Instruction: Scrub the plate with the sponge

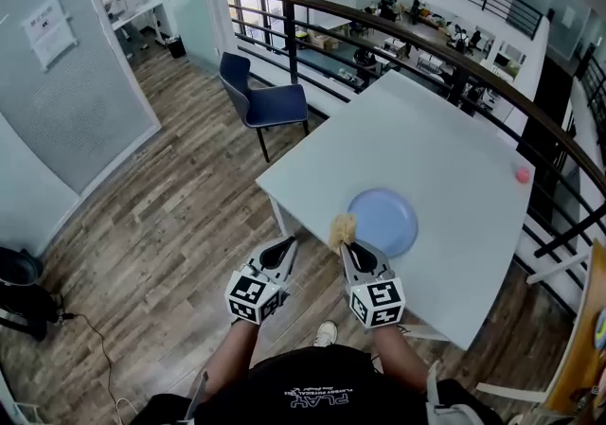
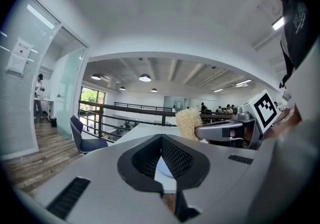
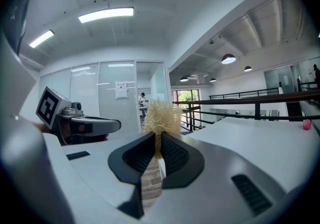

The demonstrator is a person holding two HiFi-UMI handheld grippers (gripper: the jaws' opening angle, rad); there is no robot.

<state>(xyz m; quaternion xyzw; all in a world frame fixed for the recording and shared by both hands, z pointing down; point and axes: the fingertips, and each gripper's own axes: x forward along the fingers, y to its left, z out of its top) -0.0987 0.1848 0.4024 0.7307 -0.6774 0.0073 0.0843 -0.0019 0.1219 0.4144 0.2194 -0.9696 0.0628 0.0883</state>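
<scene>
Head view | your right tongs [image 1: 349,246] pinch the sponge [image 1: 343,228], seemingly touching the plate [image 1: 393,221] rim | your left tongs [image 1: 287,244] closed, empty, alongside

Wood-plank floor [image 1: 161,224], 1 blue chair [image 1: 270,103], white table [image 1: 445,153], black railing [image 1: 290,35], frosted glass wall [image 1: 66,101].

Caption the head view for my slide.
Right gripper holds a tan sponge at the edge of a blue plate on a white table.

Coarse fibrous sponge [image 1: 342,227]; smooth matt plate [image 1: 388,221].
</scene>
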